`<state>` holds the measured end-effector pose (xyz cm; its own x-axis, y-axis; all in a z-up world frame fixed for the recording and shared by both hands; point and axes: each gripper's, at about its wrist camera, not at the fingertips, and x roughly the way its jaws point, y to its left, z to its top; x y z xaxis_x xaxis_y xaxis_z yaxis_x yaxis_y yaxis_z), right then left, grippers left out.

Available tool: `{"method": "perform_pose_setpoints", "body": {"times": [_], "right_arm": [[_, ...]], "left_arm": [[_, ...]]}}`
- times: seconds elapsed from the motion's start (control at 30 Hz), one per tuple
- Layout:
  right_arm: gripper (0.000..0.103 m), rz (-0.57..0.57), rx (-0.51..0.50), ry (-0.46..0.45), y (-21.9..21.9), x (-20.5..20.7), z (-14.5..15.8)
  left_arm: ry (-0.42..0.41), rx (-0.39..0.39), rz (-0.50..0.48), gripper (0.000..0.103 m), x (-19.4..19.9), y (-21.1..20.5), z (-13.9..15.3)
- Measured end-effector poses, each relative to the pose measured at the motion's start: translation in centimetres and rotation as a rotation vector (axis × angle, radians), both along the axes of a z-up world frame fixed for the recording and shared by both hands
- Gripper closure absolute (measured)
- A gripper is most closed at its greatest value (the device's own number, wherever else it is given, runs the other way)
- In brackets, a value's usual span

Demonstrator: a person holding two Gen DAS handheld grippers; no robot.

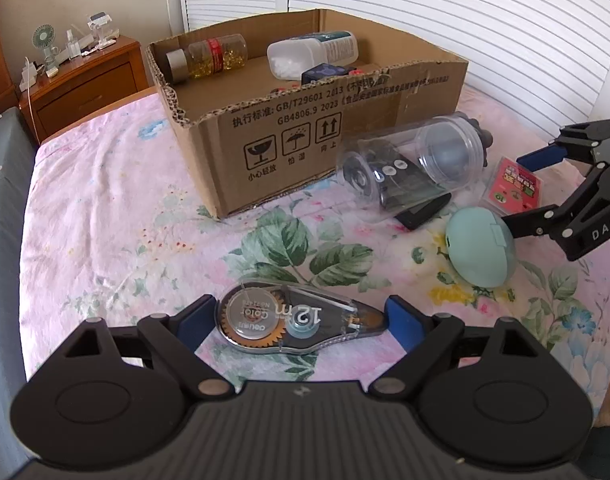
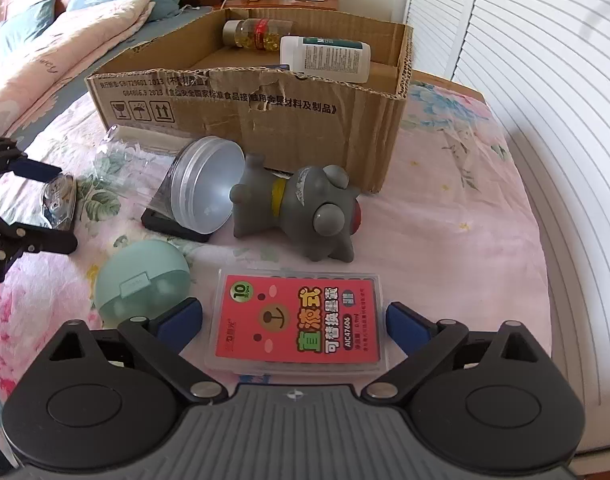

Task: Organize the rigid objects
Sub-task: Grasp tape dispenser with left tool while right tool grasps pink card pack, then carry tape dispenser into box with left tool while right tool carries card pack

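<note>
A clear correction tape dispenser (image 1: 301, 322) lies flat on the floral bedspread. My left gripper (image 1: 301, 312) is shut on it end to end, both blue pads touching it. A red card box in a clear case (image 2: 297, 320) lies between the fingers of my right gripper (image 2: 293, 312), which is open with a gap at the left pad. A mint round case (image 2: 145, 280) sits just left of that gripper. Behind stand a toppled clear jar (image 2: 205, 184), a grey toy animal (image 2: 301, 208) and an open cardboard box (image 2: 245, 108).
The cardboard box holds a capsule bottle (image 1: 213, 60) and a white bottle (image 1: 313, 54). A black flat device (image 1: 425, 210) lies under the jar. A wooden nightstand (image 1: 85, 84) stands beyond the bed's far left corner; louvred doors run along the right.
</note>
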<state>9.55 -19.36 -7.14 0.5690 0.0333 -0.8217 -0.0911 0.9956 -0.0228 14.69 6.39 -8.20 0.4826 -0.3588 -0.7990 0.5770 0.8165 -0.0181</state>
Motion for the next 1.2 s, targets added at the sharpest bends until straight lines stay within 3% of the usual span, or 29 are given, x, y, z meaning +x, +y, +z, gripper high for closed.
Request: {"method": "perform_pose_setpoints", "body": {"times": [0.07,0.63,0.97,1.2], "right_arm": [[0.009,0.004,0.002,0.003,0.2,-0.1,0.2],[0.010,0.062,-0.031,0.014,0.1,-2.1,2.3],[0.010,0.114,-0.013,-0.034,0.1,-2.9,5.4],[0.010,0.158,-0.021,-0.093,0.7,-2.3,7.3]], "left_arm": [[0.005,0.004,0.003,0.014,-0.1,-0.1,0.0],[0.016,0.050,-0.002,0.014,-2.3,-0.5,2.9],[0.000,0.043,-0.021,0.014,-3.9,-0.9,6.1],[-0.057,0.019,-0.011,0.014,-2.4,-1.7,8.8]]}}
